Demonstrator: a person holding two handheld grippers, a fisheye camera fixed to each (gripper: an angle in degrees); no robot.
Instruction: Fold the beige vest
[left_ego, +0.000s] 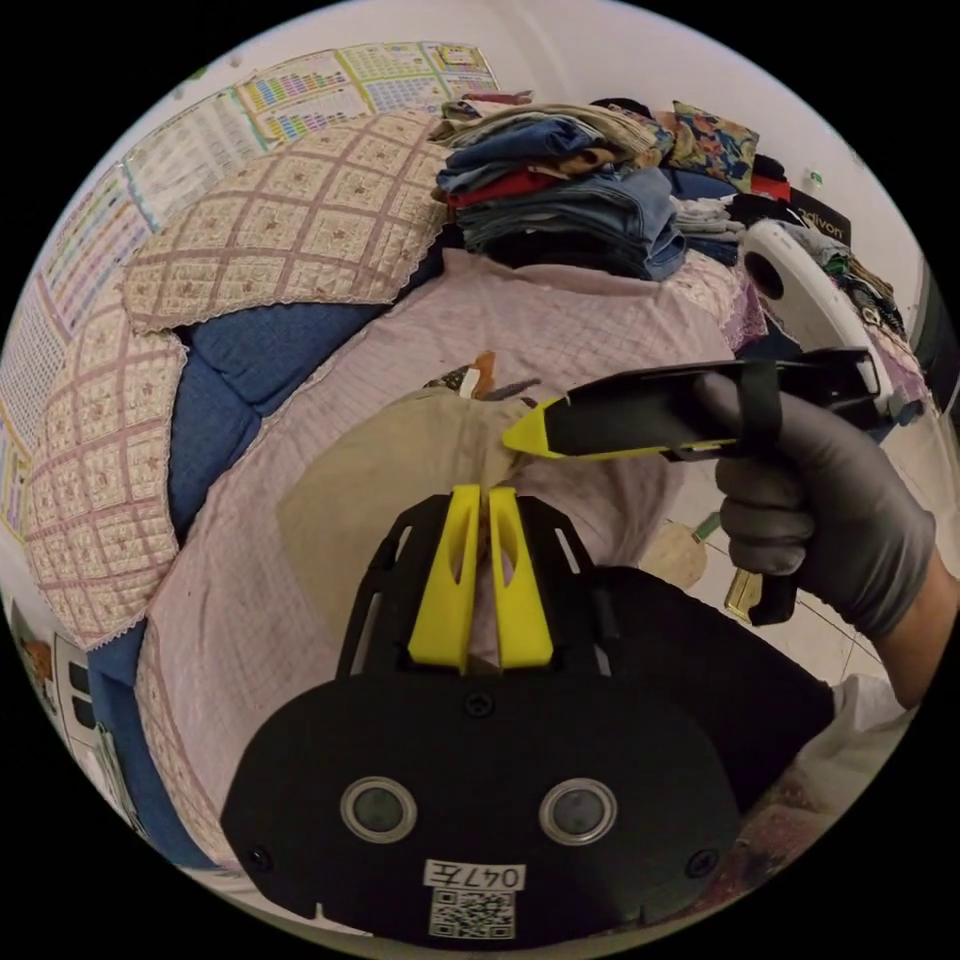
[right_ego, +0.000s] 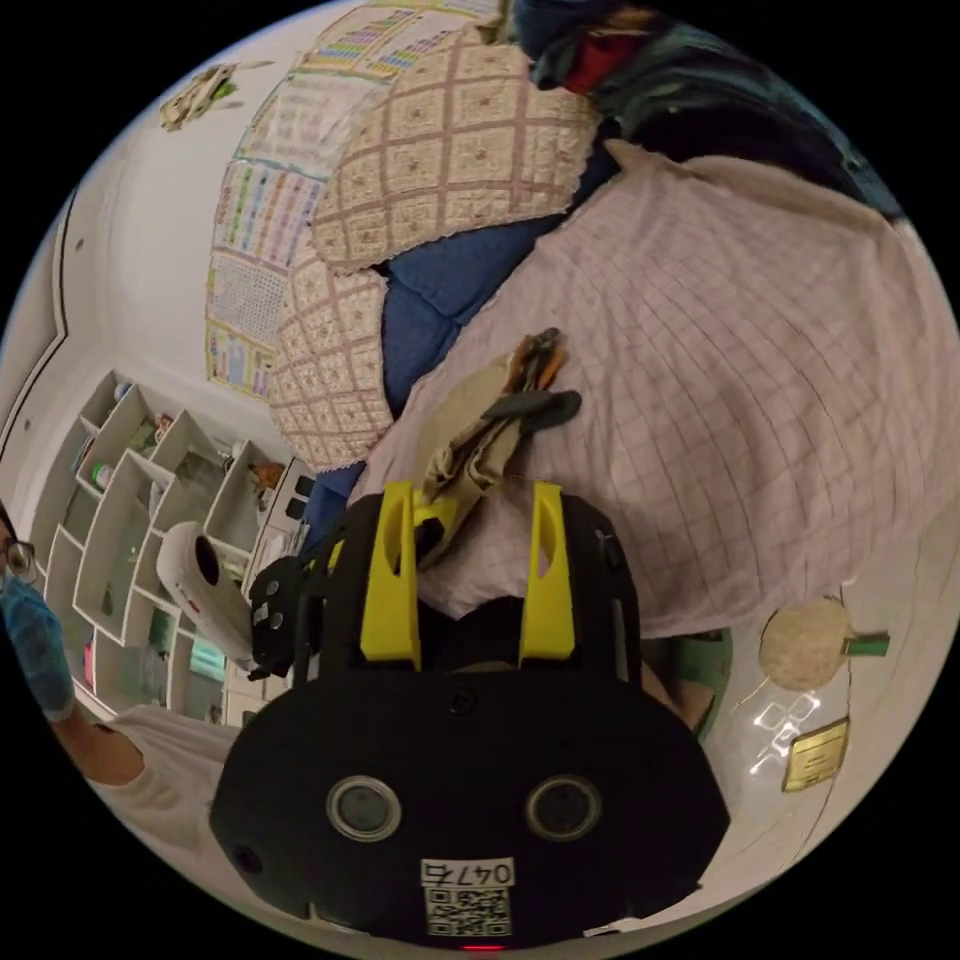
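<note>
1. Beige cloth is lying low on a pink checked cover (left_ego: 600, 330): this is the beige vest (left_ego: 400, 470), spread partly flat in the left gripper view, with a patterned patch showing at its far edge.
2. Left tongs (left_ego: 485, 492) are pinching a fold of the vest; their yellow jaws are standing almost together with cloth showing in the thin gap between them.
3. Right tongs (left_ego: 520, 437) are coming in from the side, their yellow tip touching the vest's raised edge; a grey-gloved hand (left_ego: 830, 520) is gripping the handle.
4. In the right gripper view the right tongs (right_ego: 470, 490) are standing wide open; the beige vest (right_ego: 470, 445) is bunching up into a ridge just ahead of the gap, nearer one jaw, and neither jaw is pressing on it.
5. Left tongs (right_ego: 435, 520) are showing beside that jaw, their yellow tip meeting the bunched cloth.
6. Writing: wall charts (left_ego: 300, 95) are carrying coloured grids whose print is too small to make out; a white sticker with a square code is sitting on each black body; a dark bag (left_ego: 820, 225) is showing pale lettering, partly hidden.
7. A pile of folded clothes (left_ego: 560, 190) is resting at the far end of the cover, well apart from the vest; quilted checked covers (left_ego: 290, 220) are draping over blue cushions (left_ego: 260, 350) beside it.
8. White shelves (right_ego: 150, 480) are standing against the wall in the right gripper view.
</note>
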